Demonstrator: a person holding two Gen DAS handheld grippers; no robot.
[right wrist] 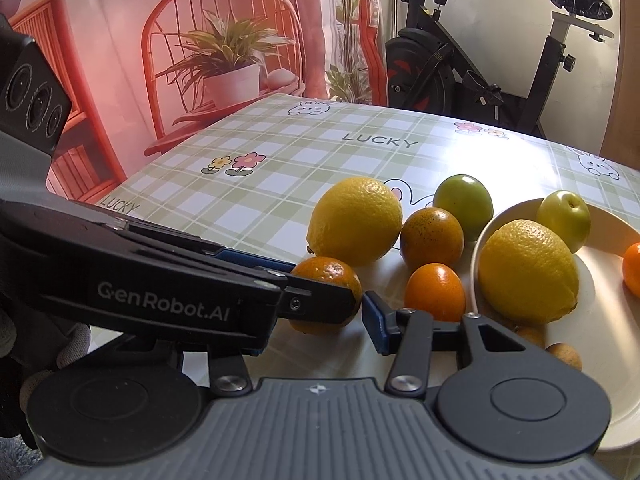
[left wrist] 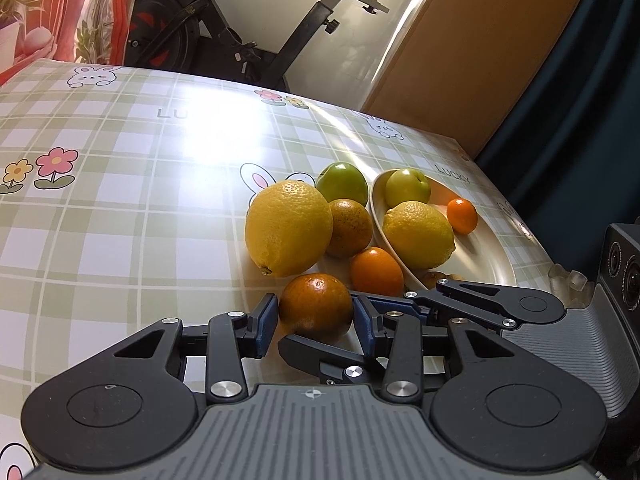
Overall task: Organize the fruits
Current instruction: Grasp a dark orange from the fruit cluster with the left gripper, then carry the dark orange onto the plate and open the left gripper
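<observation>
A glossy, wipe-clean checked cloth covers the bench (left wrist: 140,208), throwing back a bright glare. The large yellow lemon (left wrist: 288,228) has dimpled, faintly shiny peel. The dark orange tangerine (left wrist: 316,306) looks pitted and waxy. The smooth green apple (left wrist: 343,182) gleams. The cream bowl (left wrist: 476,264) has a smooth satin glaze. The left claw (left wrist: 316,322) is matt black plastic with blue pads (left wrist: 269,312) and bright metal rivets.
</observation>
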